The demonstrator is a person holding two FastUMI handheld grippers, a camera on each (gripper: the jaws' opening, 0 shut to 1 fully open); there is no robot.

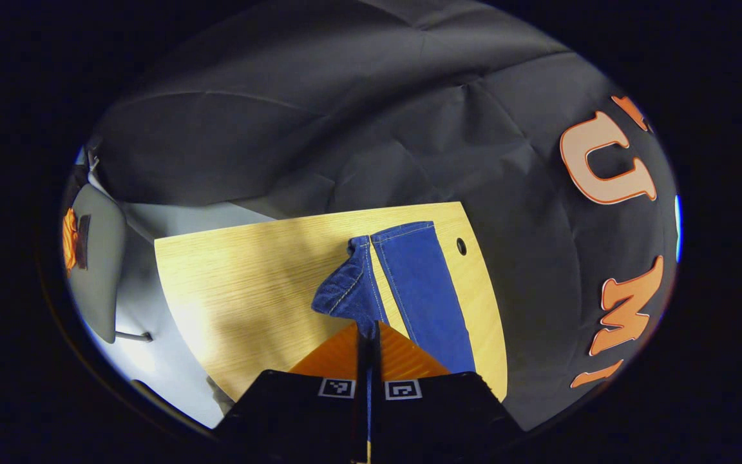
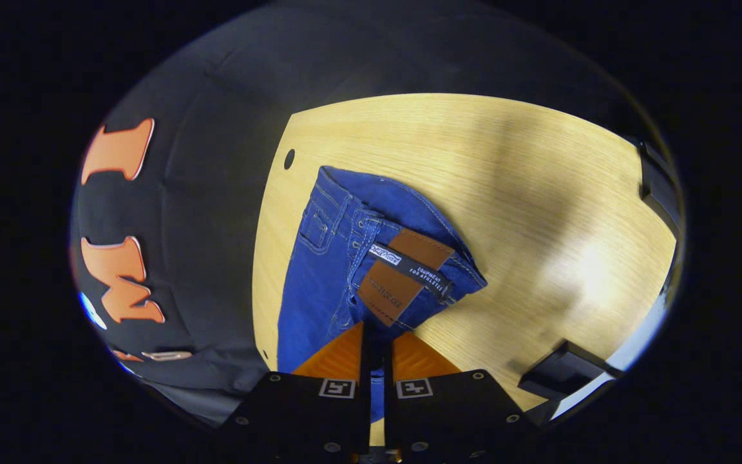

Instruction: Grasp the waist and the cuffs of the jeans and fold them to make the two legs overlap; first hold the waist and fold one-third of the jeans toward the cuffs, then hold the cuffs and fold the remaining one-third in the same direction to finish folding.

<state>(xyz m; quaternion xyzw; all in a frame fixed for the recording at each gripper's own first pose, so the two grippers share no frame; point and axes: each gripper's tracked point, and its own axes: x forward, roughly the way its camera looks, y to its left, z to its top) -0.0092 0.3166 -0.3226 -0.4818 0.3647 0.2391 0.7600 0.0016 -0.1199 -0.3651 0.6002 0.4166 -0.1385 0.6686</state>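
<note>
With left tool pinching a cuff and right tool pinching the waist of jeans on the table, risk of denim slipping free, legs landing misaligned.

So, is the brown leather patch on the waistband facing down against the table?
No, the brown patch faces up, fully visible near the right tongs.

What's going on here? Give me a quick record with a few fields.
item: blue jeans on a wooden table
left tongs: shut on a trouser cuff, lifted off the table
right tongs: shut on the waist, by the brown leather patch
other leg: lying flat
fold stage: legs not yet overlapped
</note>
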